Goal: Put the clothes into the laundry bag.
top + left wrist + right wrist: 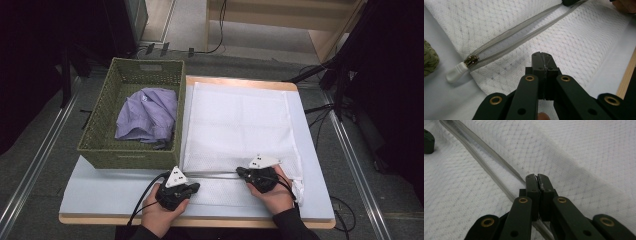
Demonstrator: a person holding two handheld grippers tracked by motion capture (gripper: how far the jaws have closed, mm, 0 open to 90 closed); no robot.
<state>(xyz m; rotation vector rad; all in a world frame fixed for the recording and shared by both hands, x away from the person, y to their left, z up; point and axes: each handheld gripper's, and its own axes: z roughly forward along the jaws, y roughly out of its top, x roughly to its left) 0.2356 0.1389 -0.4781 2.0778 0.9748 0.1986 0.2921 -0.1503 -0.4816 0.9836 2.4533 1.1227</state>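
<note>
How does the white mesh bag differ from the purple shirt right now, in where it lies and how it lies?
The white mesh bag lies spread flat on the table; the purple shirt sits crumpled inside the green woven basket. The bag's zipper is unzipped, with both grippers at it; the shirt has no gripper near it. The bag is sheer mesh; the shirt is opaque cloth. Both are soft fabric.

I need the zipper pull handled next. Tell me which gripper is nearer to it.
Left. The left gripper sits on the mesh bag just beside the white zipper pull; the right gripper is further along the zipper, toward its far end.
</note>
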